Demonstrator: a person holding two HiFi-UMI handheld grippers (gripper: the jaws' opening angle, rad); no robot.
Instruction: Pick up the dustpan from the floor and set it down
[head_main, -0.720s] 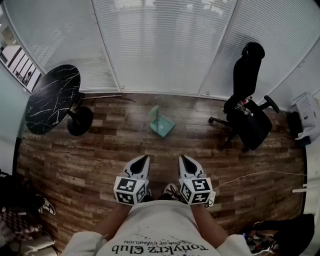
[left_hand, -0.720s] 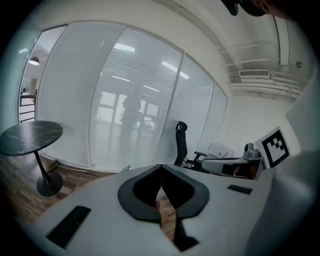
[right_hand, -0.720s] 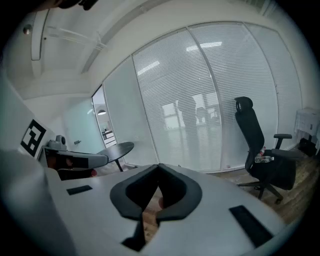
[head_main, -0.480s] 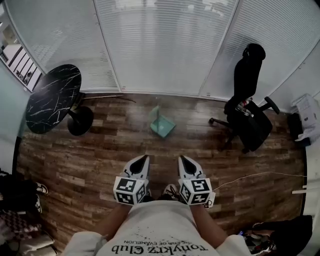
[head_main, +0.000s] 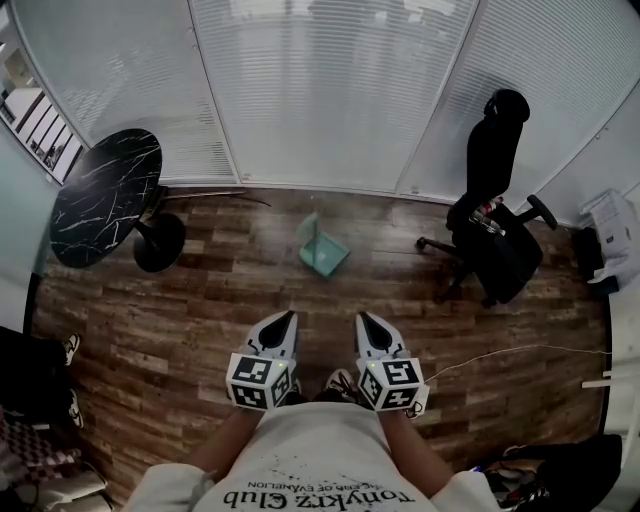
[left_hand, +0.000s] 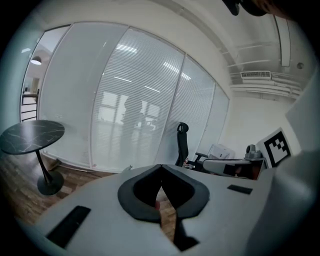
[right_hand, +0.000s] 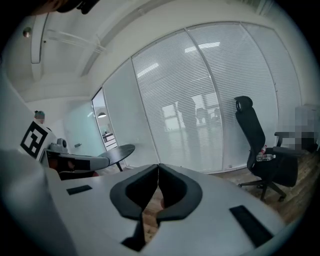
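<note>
A teal dustpan (head_main: 324, 247) stands on the wooden floor near the blinds wall, its handle up. It lies well ahead of both grippers. My left gripper (head_main: 291, 316) and right gripper (head_main: 362, 317) are held side by side close to my body, both pointing toward the dustpan. Each is shut with nothing between its jaws. In the left gripper view the left gripper (left_hand: 160, 167) has its tips touching; the same holds for the right gripper (right_hand: 158, 166) in the right gripper view. The dustpan is hidden behind the jaws in both gripper views.
A round black marble table (head_main: 106, 196) stands at the back left. A black office chair (head_main: 497, 222) stands at the back right. A white cable (head_main: 520, 350) runs over the floor on the right. A person's feet (head_main: 70, 378) and dark bags show at the left edge.
Both grippers have stayed in place and shut. The feet at the left edge have shifted further left and up.
</note>
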